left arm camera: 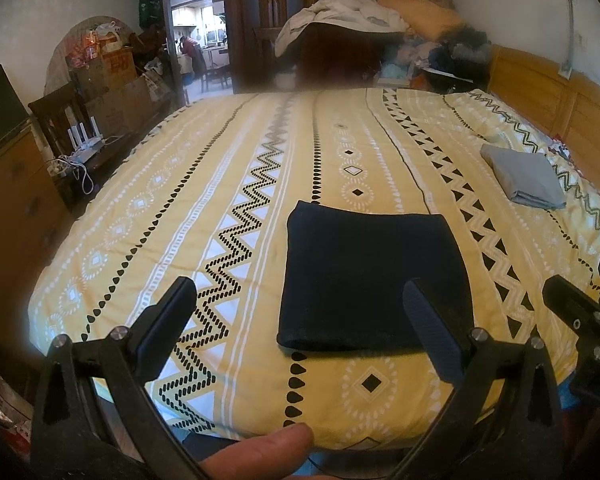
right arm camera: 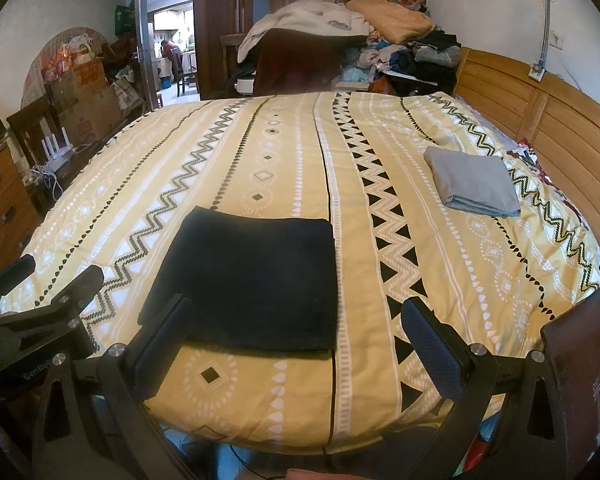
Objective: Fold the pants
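Left wrist view shows a big bed (left arm camera: 228, 184) with a yellow cover, and the dark pants (left arm camera: 364, 276) lie flat on it near the front edge, folded into a neat square, so the job looks done. A gray folded cloth (left arm camera: 524, 176) sits well apart by the headboard, likely put aside to keep room. The left hand-held gripper (left arm camera: 304, 320) and right hand-held gripper (right arm camera: 296, 336) both hang wide open above the bed, holding nothing, maybe because they have no more to fold.
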The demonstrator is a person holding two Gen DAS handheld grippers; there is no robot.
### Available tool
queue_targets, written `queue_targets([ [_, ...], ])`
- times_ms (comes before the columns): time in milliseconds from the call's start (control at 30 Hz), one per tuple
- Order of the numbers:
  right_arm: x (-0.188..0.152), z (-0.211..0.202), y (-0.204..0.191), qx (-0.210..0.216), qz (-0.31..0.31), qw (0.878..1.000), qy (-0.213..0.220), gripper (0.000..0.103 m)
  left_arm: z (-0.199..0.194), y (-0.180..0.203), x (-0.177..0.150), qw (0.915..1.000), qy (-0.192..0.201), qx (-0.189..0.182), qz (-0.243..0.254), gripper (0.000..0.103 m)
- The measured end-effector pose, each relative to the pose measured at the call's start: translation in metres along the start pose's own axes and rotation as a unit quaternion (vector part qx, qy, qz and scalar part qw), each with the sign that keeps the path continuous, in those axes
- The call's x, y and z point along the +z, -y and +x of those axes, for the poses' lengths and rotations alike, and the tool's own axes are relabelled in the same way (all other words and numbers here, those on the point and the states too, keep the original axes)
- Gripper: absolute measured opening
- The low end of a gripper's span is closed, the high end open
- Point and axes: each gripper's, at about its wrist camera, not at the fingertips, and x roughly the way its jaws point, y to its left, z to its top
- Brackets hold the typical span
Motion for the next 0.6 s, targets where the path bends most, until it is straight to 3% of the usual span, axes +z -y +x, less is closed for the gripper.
queue_targets([
  [600, -0.0009, 0.0016, 0.0009, 0.002, -0.003, 1.000, -0.002, 0.103, 0.0022, 0.0006, 0.0013, 1.0000, -0.003, 0.005, 0.004, 0.103],
])
